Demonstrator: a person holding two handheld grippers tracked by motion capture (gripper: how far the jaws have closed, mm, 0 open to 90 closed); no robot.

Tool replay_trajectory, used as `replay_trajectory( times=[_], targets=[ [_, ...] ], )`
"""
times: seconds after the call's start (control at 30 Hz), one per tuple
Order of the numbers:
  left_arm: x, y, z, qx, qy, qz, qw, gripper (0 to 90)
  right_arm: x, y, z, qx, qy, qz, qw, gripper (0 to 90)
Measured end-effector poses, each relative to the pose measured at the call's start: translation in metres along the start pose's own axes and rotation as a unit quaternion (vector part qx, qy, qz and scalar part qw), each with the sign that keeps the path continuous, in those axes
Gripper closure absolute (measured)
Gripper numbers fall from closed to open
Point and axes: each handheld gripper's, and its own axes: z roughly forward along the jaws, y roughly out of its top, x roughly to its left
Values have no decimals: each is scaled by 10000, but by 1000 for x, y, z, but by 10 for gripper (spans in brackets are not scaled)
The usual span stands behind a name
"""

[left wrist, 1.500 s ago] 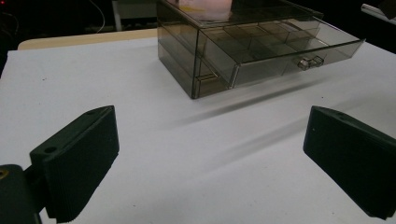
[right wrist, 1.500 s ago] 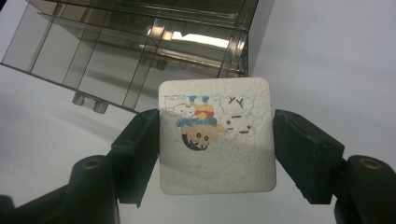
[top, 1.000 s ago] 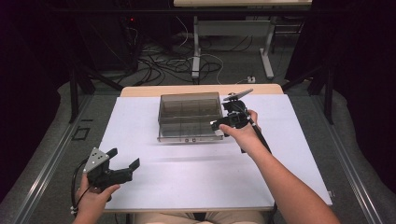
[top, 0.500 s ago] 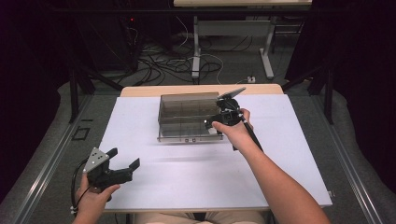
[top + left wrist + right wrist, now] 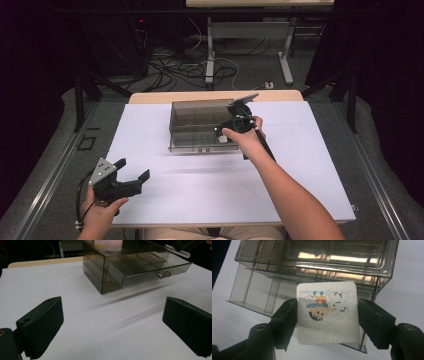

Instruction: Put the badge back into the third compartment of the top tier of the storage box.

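One small white card (image 5: 327, 312) with a cartoon drawing sits pinched by its side edges in the right gripper (image 5: 327, 315), whose fingers (image 5: 285, 320) press on it from both sides. It hangs just above the open drawer (image 5: 150, 267) of the smoky clear plastic organizer (image 5: 200, 125), which stands toward the far middle of the white tabletop (image 5: 300, 190). The left gripper (image 5: 131, 172) rests near the front left corner, well apart from the organizer, its fingers (image 5: 42, 325) spread wide with nothing between them.

The likeliest slip, as I judge it, is the card catching on a drawer divider or the front wall if it comes down tilted, so that it lands propped across two compartments. The grip is on thin edges, so a knock could also twist the card loose. Nothing steadies the light organizer, and a nudge might shift it or push the drawer in.
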Motion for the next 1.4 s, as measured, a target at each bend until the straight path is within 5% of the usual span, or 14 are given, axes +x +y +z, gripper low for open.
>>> replay_trajectory(
  times=[0.3,1.4],
  targets=[
    [1,0,0,15,-24,-7,10000,37,0,3,7,-45,-37,194,9998,327],
    [1,0,0,-7,-19,10,10000,37,3,1,14,98,-295,136,9994,327]
  ],
)
